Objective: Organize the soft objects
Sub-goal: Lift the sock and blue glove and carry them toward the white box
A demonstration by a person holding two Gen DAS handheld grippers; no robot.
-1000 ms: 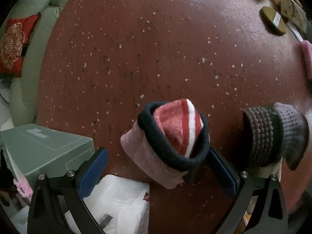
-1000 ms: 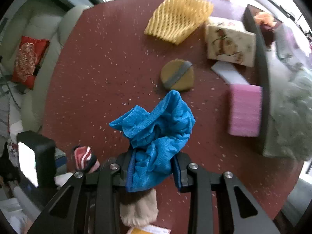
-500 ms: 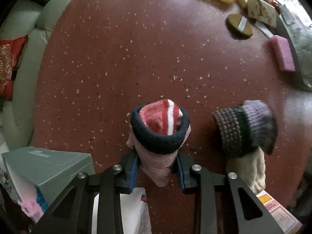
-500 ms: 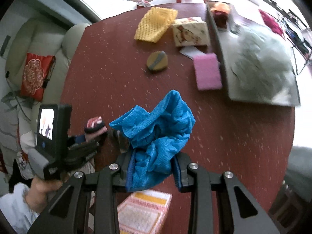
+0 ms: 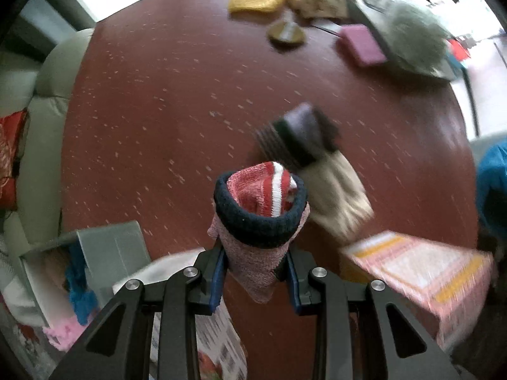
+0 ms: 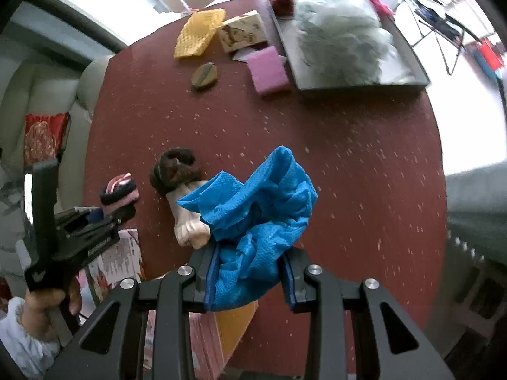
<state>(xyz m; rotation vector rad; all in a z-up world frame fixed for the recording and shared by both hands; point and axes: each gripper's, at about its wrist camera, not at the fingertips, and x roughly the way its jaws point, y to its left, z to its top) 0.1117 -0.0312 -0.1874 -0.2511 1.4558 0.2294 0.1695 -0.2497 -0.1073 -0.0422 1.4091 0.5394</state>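
My left gripper (image 5: 255, 277) is shut on a rolled sock (image 5: 259, 212) with a navy cuff, pink body and red-and-white striped inside, held above the red speckled table (image 5: 164, 95). The sock also shows in the right wrist view (image 6: 122, 194). My right gripper (image 6: 250, 280) is shut on a crumpled blue cloth (image 6: 256, 215), held high above the table. A brown-and-cream rolled sock (image 6: 180, 190) lies on the table between the two grippers; it shows in the left wrist view (image 5: 317, 164) too.
A grey tray (image 6: 361, 87) with a pale green fluffy item (image 6: 342, 44) stands at the far right. A pink sponge (image 6: 269, 69), a round olive pad (image 6: 204, 76), a yellow mesh cloth (image 6: 198, 33) and a patterned box (image 6: 242, 30) lie beside it. A grey open box (image 5: 104, 247) and a pink-and-yellow box (image 5: 421, 272) stand near me.
Both grippers have risen well above the table. My left gripper closed on the striped sock and lifted it. The blue cloth stays held in my right gripper.
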